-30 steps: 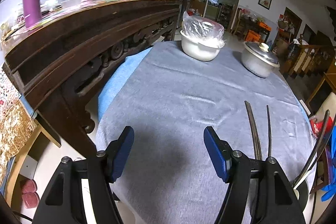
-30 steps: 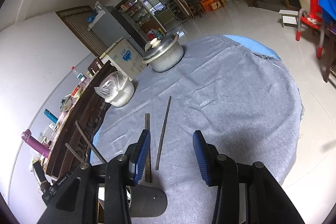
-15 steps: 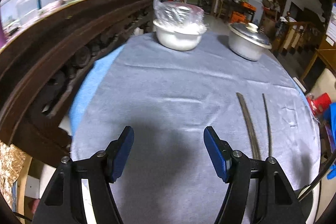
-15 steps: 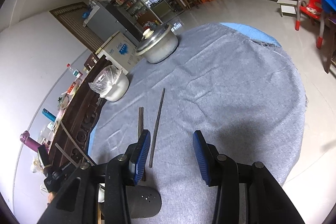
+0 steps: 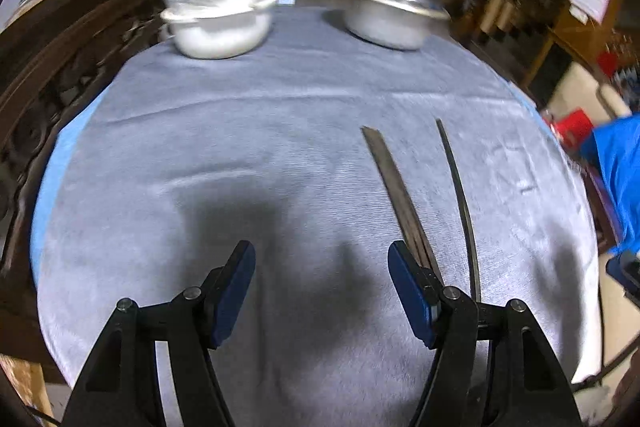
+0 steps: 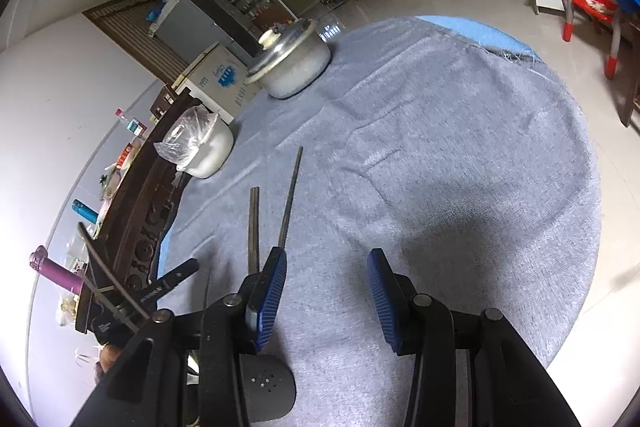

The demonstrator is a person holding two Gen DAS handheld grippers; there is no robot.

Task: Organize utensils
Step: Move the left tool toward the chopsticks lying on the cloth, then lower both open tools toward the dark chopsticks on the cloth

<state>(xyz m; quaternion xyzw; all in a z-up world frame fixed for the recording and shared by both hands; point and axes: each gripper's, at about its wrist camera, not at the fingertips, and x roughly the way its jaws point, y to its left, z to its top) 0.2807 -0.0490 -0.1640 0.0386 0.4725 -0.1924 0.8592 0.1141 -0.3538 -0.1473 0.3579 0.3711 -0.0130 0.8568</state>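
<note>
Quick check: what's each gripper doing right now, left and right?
Left gripper: open, holding nothing, over the grey cloth.
Right gripper: open, holding nothing, beside the chopsticks.

Left wrist view is dim and smeared: the plastic-covered bowl (image 5: 218,23) and lidded pot (image 5: 390,15) streak sideways with motion blur. Right wrist view is sharper and brighter, white glare washing out the wall at left. Soft dark shadows pool on the grey cloth (image 6: 460,147) ahead of both tongs. Fisheye bending curves every edge, black vignette at the corners.
</note>
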